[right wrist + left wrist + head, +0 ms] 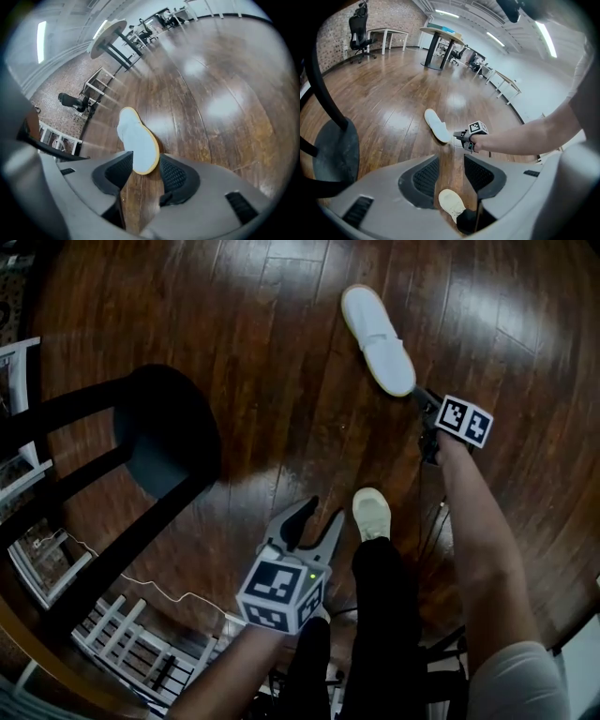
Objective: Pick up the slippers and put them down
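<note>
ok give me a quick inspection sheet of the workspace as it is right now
surface: dark wooden floor, glossy, with patches of glare
job's things: one white slipper lying on the floor; the person's foot wears pale footwear, slipper or shoe cannot be told
clutter: black stand with a round base; white racks at lower left
grippers: right gripper open, the slipper's near end between its fingers, not clamped; left gripper open, empty, beside the foot
cables: thin white cable on the floor by the racks
surroundings: round table, office chair, brick wall
</note>
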{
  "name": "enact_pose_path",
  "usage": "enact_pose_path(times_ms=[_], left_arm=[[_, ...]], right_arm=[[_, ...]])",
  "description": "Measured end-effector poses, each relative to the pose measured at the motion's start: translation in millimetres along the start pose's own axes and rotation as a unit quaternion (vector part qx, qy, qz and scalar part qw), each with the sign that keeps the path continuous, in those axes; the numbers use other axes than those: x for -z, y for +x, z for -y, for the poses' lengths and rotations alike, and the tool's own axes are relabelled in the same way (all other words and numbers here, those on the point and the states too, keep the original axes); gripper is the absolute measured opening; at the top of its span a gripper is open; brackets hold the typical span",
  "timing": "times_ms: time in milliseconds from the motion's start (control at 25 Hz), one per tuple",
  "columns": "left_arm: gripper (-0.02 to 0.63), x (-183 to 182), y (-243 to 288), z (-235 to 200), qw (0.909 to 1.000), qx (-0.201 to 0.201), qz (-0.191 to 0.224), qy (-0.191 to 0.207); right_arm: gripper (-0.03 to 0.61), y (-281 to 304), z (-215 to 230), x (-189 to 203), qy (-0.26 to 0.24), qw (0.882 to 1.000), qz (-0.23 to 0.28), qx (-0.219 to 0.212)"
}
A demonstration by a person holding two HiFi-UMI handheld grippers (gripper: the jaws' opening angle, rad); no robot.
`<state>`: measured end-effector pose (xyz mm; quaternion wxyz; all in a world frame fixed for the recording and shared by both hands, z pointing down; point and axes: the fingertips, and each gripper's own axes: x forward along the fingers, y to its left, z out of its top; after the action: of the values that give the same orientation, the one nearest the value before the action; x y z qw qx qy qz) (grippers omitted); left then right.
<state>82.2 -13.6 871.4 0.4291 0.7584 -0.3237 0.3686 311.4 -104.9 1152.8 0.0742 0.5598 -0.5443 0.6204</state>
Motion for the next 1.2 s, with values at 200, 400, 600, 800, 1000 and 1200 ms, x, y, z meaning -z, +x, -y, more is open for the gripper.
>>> enact_pose_path(times_ms=[200,400,600,800,1000,1200], left_arm=[[0.149,-12.2,-24.7,23.0,1.0000,0.007,0.005,-0.002],[0.149,-35.9,-92.3,57.7,0.9995,0.016,0.029,-0.001],[0.149,-61.9,-189.4,93.8,0.9973,0.013,0.072,-0.011],[0.149,-61.4,-342.8,128.5,0.9934,0.001,0.113,0.019],[0.149,-32.1,-497.9,136.0,0.9800,-0.048,0.193,0.005],[0.149,36.6,-685.2,118.6,0.9485,-0.115,0.292,-0.045]], right_arm=[[0.199,-52.3,-44.3,1.7,-0.080,0.996,-0.027,-0.012],[0.179,-139.7,-145.1,6.9,-0.182,0.979,-0.044,-0.076],[0.181,-247.8,-273.9,8.7,-0.295,0.944,-0.043,-0.138],[0.180,-388.4,-425.1,36.3,-0.364,0.909,-0.019,-0.200],[0.181,-508.1,-545.2,90.1,-0.479,0.850,0.005,-0.221],[0.179,-609.1,-680.3,206.7,-0.543,0.795,-0.006,-0.270]])
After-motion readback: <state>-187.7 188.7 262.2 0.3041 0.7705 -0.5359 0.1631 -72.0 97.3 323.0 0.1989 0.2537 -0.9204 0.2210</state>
